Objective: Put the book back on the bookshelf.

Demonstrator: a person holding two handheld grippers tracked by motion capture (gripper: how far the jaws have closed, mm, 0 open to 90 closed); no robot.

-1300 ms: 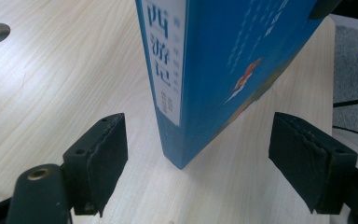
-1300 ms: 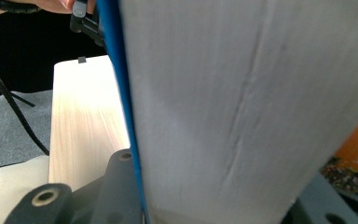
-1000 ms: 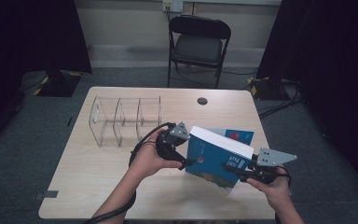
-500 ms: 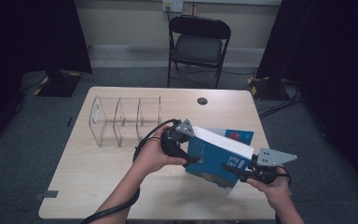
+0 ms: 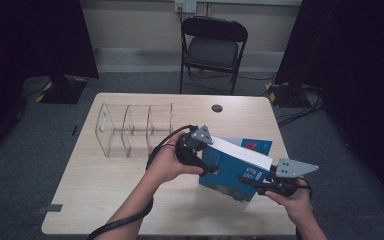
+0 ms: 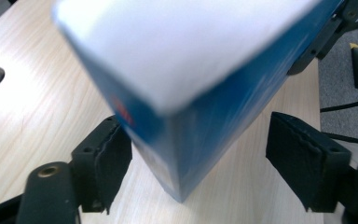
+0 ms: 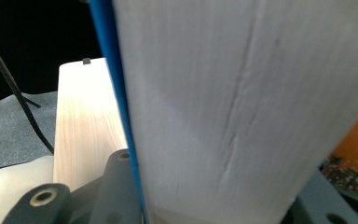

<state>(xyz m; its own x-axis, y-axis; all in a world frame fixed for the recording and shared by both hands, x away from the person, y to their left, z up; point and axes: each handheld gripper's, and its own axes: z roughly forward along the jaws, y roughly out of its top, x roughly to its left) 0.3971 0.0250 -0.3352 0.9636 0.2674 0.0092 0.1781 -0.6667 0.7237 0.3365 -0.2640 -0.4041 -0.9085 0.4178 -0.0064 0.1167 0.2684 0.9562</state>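
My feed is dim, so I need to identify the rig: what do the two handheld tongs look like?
Both are black. The left tongs and right tongs each carry a grey three-cornered plate on top. The jaws end in black padded pads. A black cable trails from the left one. Forearms are bare.

No text could be read. The blue book bore white lettering on its cover, too small and blurred; an orange cover showed letters, cut off and illegible.

The tool's jaws clamp a blue-covered book, seemingly upright, above the table.
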